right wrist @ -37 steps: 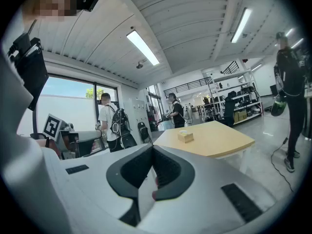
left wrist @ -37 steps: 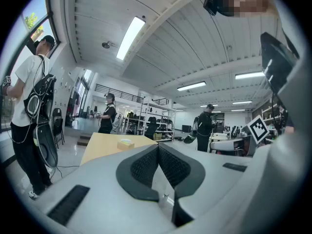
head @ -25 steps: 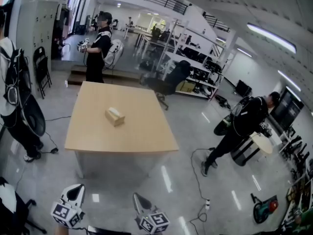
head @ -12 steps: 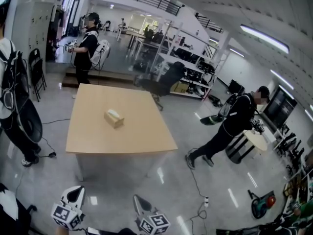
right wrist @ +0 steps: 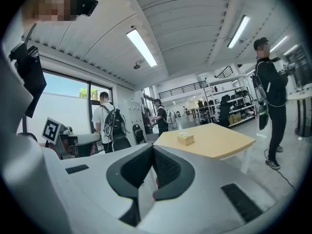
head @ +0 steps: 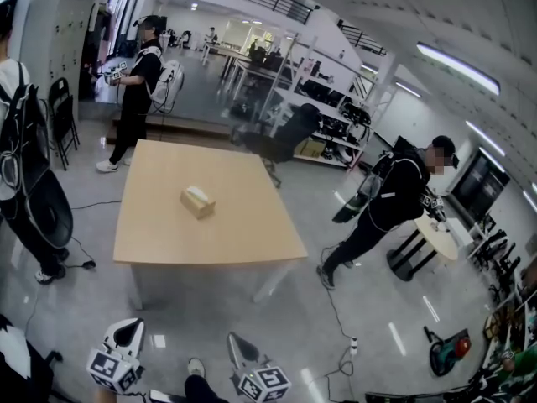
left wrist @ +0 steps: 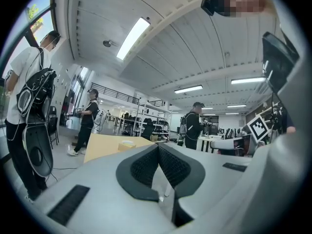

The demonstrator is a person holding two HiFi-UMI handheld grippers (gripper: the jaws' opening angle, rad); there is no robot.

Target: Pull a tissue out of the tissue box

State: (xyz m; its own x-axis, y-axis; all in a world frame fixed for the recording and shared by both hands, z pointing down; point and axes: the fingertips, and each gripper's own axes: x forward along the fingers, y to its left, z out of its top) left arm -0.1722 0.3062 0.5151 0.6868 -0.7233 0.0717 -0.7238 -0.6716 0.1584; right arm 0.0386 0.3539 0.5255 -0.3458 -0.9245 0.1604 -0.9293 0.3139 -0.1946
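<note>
1. Grey left gripper [left wrist: 157,149] with black ribbed pads [left wrist: 142,167]: jaws pressed together, nothing between them. Its marker cube [head: 113,366] bears black-and-white square codes.
2. Grey right gripper [right wrist: 152,154]: jaws together too, empty.
3. Small tan cardboard tissue box [head: 197,200] stands mid-top on the square light wooden table [head: 210,252], well apart from both grippers.

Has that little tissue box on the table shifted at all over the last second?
No. The tissue box sits at the same spot on the wooden table, left of the table's middle, just as it did before.

Pale wooden table [head: 226,225], black office chair [head: 289,137] beyond, shelving [head: 331,99] behind, person in black [head: 394,200] at right.
</note>
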